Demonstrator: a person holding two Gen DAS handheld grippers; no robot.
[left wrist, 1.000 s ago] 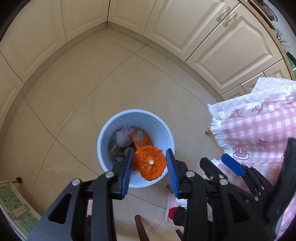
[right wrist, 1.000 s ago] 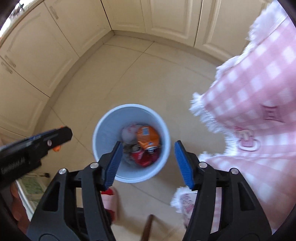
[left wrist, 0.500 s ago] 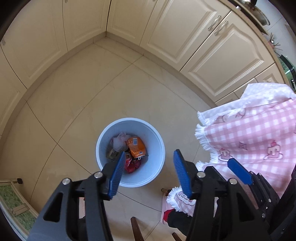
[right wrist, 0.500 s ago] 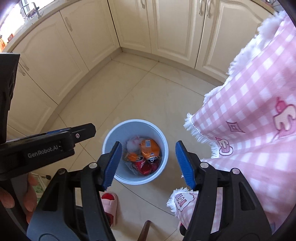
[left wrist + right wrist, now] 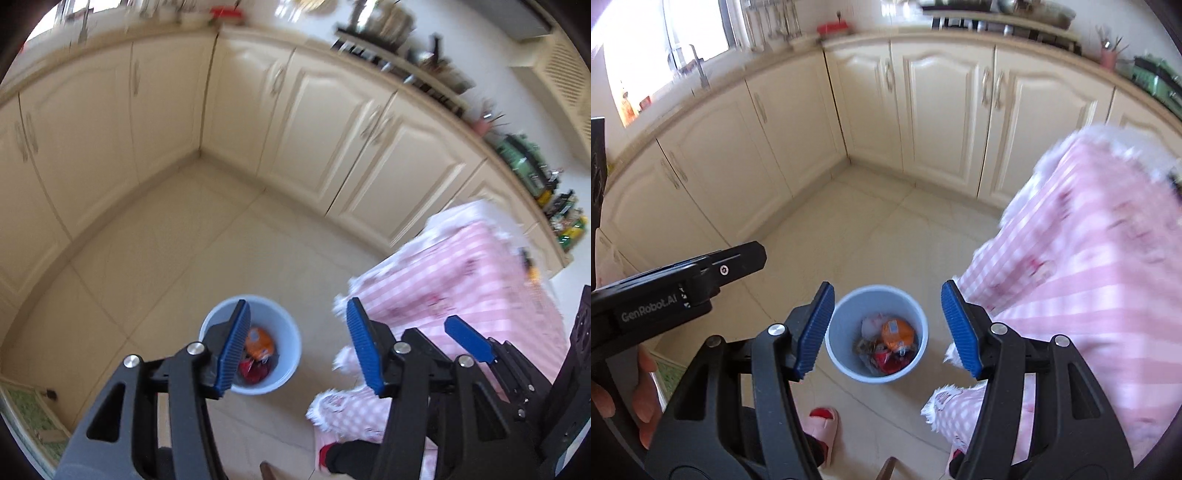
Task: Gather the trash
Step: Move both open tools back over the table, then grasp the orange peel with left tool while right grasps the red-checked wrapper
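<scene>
Pink checked tablecloth (image 5: 1089,258) hangs off the worktop on the right. The blue bin (image 5: 842,354) sits on the floor beside it, handy for drops, with the trash (image 5: 892,341) already inside. Left gripper (image 5: 295,350), jaws just opened, and right gripper (image 5: 888,328) both gape empty.

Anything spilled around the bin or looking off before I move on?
Nothing stands out. The blue bin stands upright on the tile floor, trash inside it, with no litter visible around it. Left gripper and right gripper are both open and empty. The pink tablecloth hangs normally.
</scene>
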